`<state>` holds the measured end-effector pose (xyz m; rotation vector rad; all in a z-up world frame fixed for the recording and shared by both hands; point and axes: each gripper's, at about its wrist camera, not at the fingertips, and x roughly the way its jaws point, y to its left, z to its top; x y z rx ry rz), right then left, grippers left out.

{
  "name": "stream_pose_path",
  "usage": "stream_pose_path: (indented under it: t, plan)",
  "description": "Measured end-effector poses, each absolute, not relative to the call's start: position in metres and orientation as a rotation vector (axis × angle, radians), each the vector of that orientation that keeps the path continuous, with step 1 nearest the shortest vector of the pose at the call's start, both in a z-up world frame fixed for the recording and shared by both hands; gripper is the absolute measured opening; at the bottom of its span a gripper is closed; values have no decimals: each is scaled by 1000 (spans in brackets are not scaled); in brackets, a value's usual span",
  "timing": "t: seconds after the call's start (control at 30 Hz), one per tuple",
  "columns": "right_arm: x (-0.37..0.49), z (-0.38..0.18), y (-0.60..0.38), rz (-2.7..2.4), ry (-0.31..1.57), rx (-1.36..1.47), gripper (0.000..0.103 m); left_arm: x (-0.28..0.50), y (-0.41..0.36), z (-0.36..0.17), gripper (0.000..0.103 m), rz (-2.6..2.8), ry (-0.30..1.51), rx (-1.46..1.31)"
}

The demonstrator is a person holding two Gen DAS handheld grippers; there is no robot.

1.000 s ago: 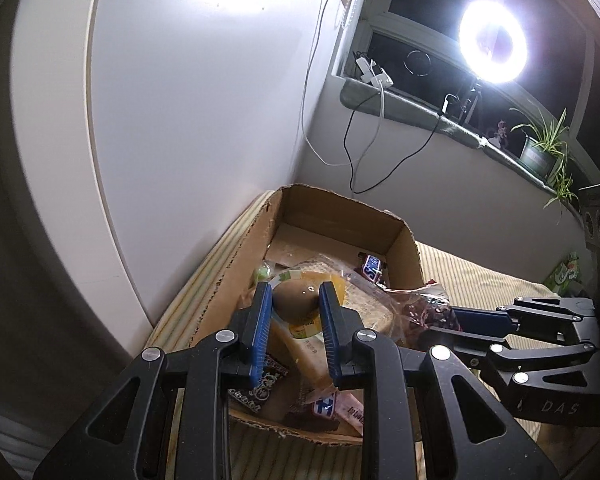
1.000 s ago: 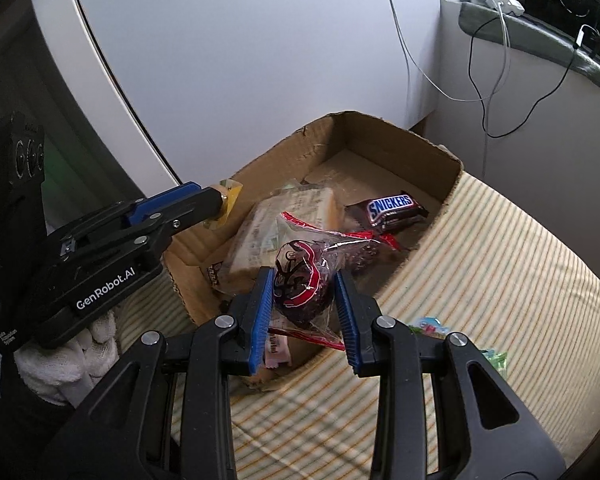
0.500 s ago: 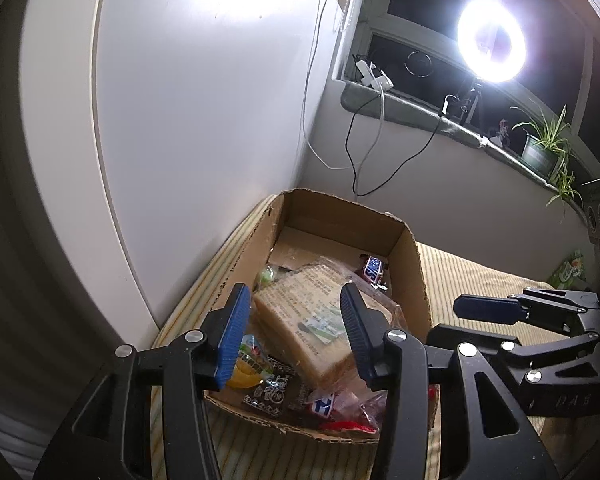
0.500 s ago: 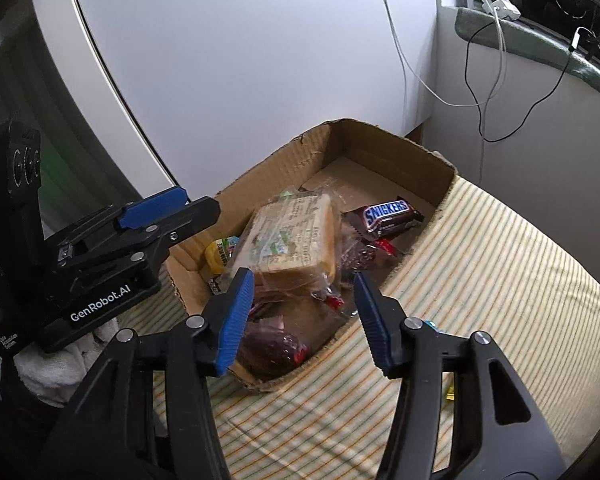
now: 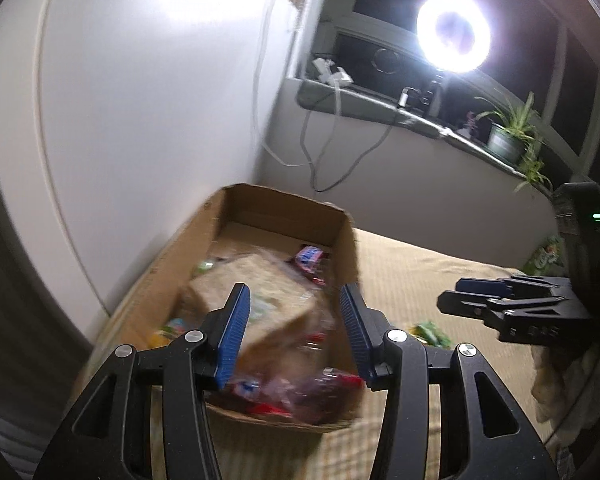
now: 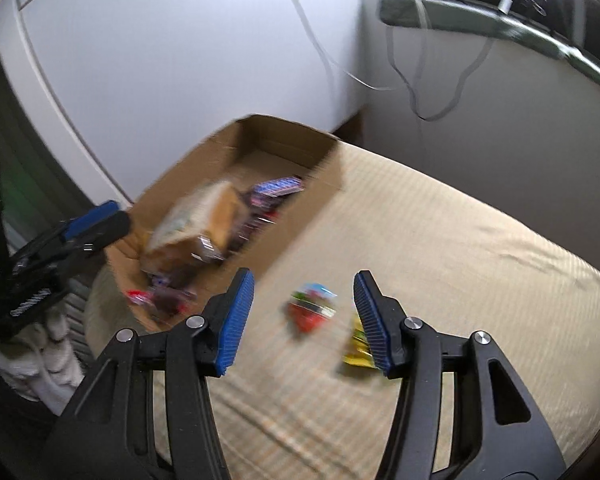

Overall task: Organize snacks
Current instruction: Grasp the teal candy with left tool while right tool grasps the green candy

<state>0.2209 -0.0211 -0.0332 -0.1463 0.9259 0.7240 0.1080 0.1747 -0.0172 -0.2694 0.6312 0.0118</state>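
Both grippers gape empty: left gripper [image 5: 294, 330] over the snack box [image 5: 260, 210], right gripper [image 6: 304, 318] above a blurry, perhaps red packet [image 6: 311, 312].

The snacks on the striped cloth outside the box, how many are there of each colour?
Red and green packet: 1
Yellow packet: 1
Total: 2 that show in the right wrist view. The picture is blurred, so what kind of snacks they are I cannot tell.

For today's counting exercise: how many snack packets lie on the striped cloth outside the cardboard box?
2 show. A red and green packet lies between the right tongs' open tips; a yellow packet sits partly behind the right-hand tip. More may be hidden.
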Motion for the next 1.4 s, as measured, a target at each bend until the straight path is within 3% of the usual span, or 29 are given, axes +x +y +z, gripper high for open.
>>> stream_pose_path:
  t: [0.37,0.5,0.7,0.83,1.0,1.4]
  plan:
    - [242,-78,-71,641,1028,-145,54,113,99,-30,46,-146,693,-202]
    - [246,-94,-75,643,1061,-156,43,119,78,-40,46,-189,730,-172]
    - [250,-111,-80,642,1083,-170,34,137,58,-62,27,-234,799,-160]
    - [251,-114,-81,645,1073,-184,33,151,50,-77,22,-258,844,-176]
    - [254,-118,-78,630,1059,-231,23,166,41,-85,22,-273,872,-175]
    - [263,-115,-101,596,1043,-261,23,198,13,-93,22,-281,921,-104]
